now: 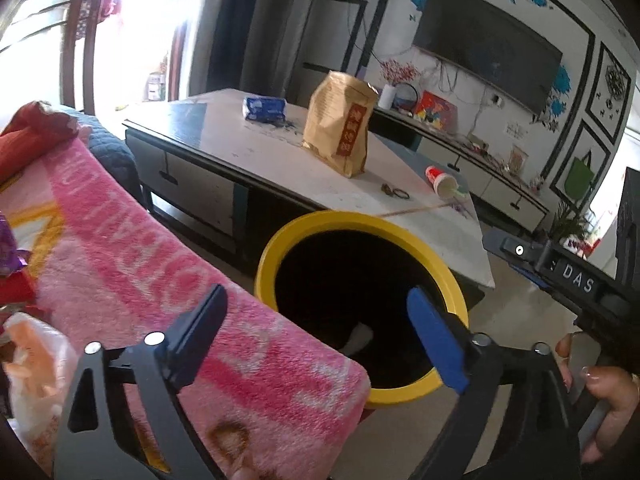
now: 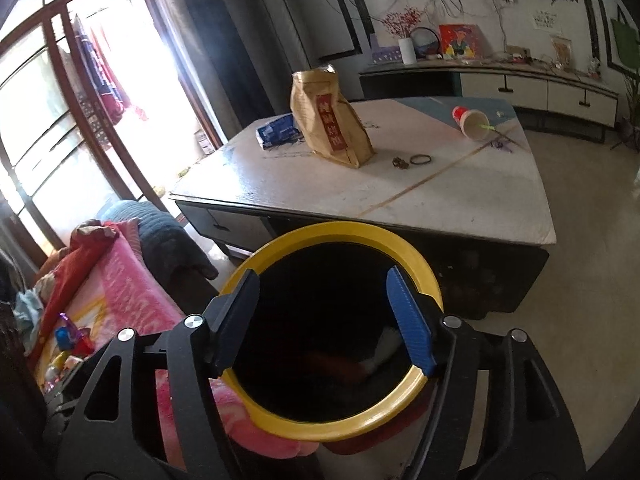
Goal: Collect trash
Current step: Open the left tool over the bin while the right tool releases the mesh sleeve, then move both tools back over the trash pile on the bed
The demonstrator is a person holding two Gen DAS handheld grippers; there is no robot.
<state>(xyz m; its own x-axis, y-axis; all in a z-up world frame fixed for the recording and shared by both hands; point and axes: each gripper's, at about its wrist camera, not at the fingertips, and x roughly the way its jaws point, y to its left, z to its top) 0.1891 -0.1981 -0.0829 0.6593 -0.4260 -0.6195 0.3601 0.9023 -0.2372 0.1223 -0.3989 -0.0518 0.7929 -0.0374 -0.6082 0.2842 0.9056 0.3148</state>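
Two grippers hang over a yellow-rimmed bin (image 2: pixel 340 416), both w/ jaws apart and nothing between the pads. Left gripper (image 1: pixel 316 332) sits at the bin's left edge, half over a pink blanket (image 1: pixel 132 272); its fingers stand wide. Right gripper (image 2: pixel 324 320) is centred over the bin mouth, fingers spread less wide. No earlier pic given. Inside the bin it's dark; a pale scrap (image 2: pixel 386 346) lies near the bottom, right of centre, plus something reddish I can't make out. A hand (image 1: pixel 600 392) shows at the right edge of the left wrist view, holding the other gripper's handle.

Beyond the bin, a low coffee table (image 2: pixel 440 208). On it: a tan paper bag (image 2: pixel 332 120) standing upright, a blue packet (image 2: pixel 280 130) just behind-left of it, a tipped red-and-white cup (image 2: pixel 470 120) at the far right, a small ring (image 2: pixel 421 159) near the bag. More wrappers (image 2: pixel 68 340) sit on the blanket at far left.
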